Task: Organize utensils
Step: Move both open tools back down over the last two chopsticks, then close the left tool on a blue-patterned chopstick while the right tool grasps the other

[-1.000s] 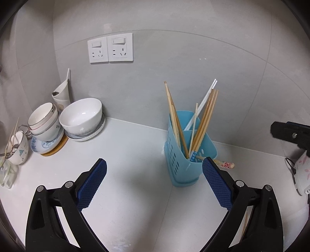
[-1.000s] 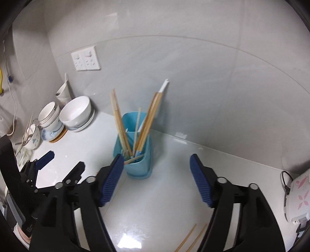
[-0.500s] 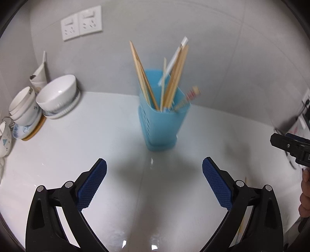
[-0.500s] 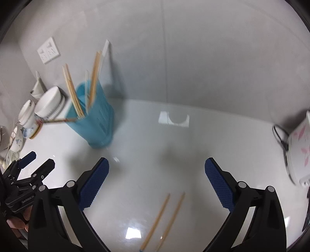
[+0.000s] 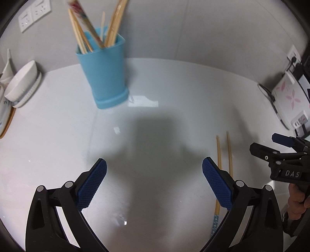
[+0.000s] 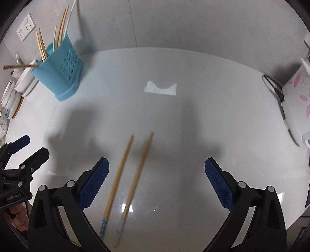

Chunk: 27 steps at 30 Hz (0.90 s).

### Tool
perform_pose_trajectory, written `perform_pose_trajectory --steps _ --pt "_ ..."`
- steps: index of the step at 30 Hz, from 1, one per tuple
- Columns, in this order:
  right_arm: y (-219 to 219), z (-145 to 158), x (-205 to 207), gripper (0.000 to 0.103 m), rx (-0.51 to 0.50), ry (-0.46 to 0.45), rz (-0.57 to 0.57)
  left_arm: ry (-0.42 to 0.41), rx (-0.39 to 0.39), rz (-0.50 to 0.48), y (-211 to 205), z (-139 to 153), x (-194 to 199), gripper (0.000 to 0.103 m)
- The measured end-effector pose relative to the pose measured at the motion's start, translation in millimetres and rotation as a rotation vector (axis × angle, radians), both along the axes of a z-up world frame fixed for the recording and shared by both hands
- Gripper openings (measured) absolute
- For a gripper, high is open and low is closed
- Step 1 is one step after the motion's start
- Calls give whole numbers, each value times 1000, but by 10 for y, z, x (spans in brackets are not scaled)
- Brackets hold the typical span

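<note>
A blue utensil holder [image 5: 103,74] stands upright near the back wall with several chopsticks in it; it also shows in the right wrist view [image 6: 60,70]. Two wooden chopsticks [image 6: 127,174] lie side by side on the white counter, between my right gripper's fingers, nearer the left one. In the left wrist view they [image 5: 223,155] lie just right of my right finger. My left gripper [image 5: 155,182] is open and empty over the counter. My right gripper [image 6: 157,182] is open and empty above the chopsticks.
Stacked white bowls and plates [image 5: 21,85] sit at the far left by the wall. A white appliance with pink flowers [image 6: 296,104] and its cable stand at the right edge. Wall sockets [image 5: 34,16] are at upper left.
Both grippers have pulled back from the holder and tilted down toward the counter. The two loose chopsticks now lie between the right gripper's fingers. Both stay open.
</note>
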State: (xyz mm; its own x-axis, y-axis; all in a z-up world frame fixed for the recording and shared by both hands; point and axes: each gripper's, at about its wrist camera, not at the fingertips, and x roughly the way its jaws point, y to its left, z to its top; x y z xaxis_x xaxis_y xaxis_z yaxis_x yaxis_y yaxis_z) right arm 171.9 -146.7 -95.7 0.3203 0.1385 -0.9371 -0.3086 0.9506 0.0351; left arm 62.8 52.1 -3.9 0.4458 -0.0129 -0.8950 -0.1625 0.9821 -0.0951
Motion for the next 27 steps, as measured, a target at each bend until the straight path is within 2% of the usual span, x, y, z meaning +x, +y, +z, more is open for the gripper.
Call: perform_pose_trajectory --steps 7,14,20,25,26,27 --pt "-328 -199 -252 95 -33 48 -49 112 -13 -86 -412 -305 18 97" --pt "-640 -236 -405 95 -32 68 -129 203 0 -155 -754 -554 -24 97" --pt "-708 -233 -561 95 -23 79 -149 260 20 -163 -878 -676 -20 95" --pt "-693 -225 -570 95 -21 92 -152 325 16 -172 -941 -762 -43 78" --pt "-683 -223 -567 95 -20 94 -150 331 33 -169 -952 -766 -47 75" --pt "-659 -221 -570 95 -22 93 -144 335 56 -166 -971 -767 -48 68"
